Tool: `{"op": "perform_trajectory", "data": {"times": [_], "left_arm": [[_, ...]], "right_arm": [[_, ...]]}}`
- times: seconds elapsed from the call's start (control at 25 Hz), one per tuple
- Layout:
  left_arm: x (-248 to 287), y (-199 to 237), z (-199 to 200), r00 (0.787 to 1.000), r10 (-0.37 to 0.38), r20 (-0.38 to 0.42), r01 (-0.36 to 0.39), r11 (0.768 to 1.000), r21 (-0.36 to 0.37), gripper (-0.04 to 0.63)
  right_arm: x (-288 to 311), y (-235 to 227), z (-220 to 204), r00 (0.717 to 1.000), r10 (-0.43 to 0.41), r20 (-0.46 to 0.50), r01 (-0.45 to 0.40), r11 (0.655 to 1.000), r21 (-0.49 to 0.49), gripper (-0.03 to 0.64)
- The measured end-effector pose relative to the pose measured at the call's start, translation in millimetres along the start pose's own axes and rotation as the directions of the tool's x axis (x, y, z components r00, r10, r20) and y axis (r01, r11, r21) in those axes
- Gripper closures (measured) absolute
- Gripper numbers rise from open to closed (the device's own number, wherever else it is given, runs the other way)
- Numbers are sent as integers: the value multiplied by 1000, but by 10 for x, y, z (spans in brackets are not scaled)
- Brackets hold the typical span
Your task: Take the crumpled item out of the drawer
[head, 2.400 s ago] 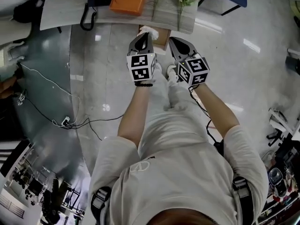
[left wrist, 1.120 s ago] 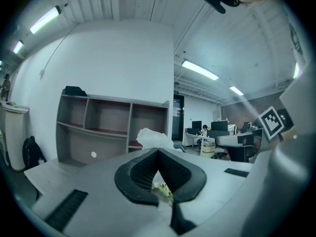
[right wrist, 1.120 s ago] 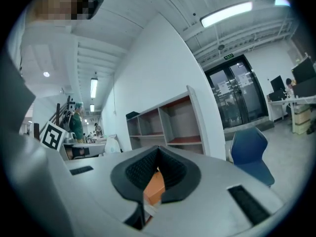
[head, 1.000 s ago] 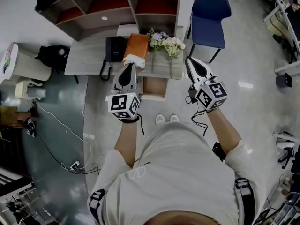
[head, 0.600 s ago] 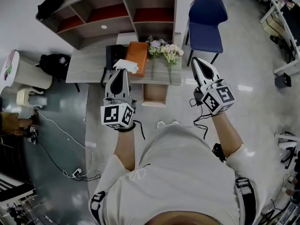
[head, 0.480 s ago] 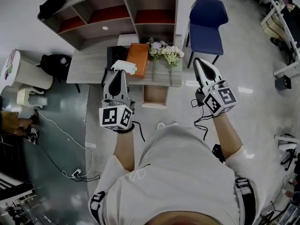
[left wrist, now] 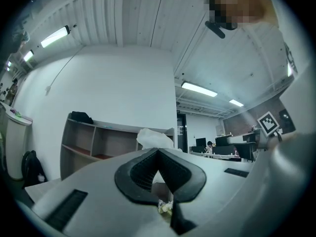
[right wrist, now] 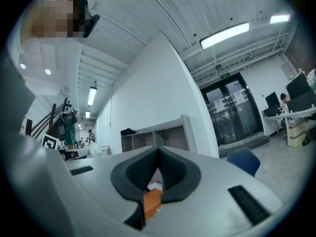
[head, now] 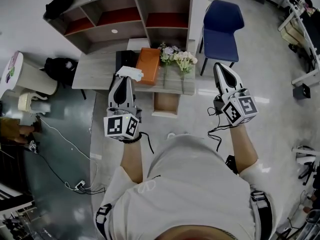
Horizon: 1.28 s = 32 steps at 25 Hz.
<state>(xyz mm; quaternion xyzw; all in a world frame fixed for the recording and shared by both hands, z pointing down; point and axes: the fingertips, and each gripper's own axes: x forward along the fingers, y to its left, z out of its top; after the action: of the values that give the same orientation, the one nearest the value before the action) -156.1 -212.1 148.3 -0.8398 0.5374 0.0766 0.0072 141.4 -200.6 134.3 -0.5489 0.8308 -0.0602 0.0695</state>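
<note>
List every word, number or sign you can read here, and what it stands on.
None can be read.
Green sign above the glass doors: too small to read.
Left marker cube, right marker cube: square patterns only, no letters.

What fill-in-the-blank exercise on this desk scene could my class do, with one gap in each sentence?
1. The left gripper holds a ____ crumpled item.
2. The chair beyond the desk is ____.
3. The box beside the flowers is ____.
Missing words: white, blue, orange.
</note>
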Motion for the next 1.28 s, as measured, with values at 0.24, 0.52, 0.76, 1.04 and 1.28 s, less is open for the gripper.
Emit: {"op": "perform_trajectory", "data": {"times": [0.24,0.52,0.76,1.04,1.28], "left_arm": [[-10,-3,0,1000,-7,2,7,1000,-1,594],[-16,-31,-6,1000,-16,-5,16,1000,4,594],[2,-27,-8,1000,-12,-8,12,1000,5,594],[21,-60,-31,1000,-14,-13,14,1000,5,594],[-13,-44,-63,1000,-5,-18,5,1000,2,594]], "right_arm": [[-24,-28,10,1000,-13,-8,13,1000,-9,615],[-10,-22,-38,1000,-10,-18,10,1000,-2,615],[4,-1,-18,1000,-6,-25,5,1000,-29,615],[5,-12,-16,1000,-5,-28,5,999,-31,616],[0,-3,-35,1000,-4,-29,3,1000,-25,615]]}}
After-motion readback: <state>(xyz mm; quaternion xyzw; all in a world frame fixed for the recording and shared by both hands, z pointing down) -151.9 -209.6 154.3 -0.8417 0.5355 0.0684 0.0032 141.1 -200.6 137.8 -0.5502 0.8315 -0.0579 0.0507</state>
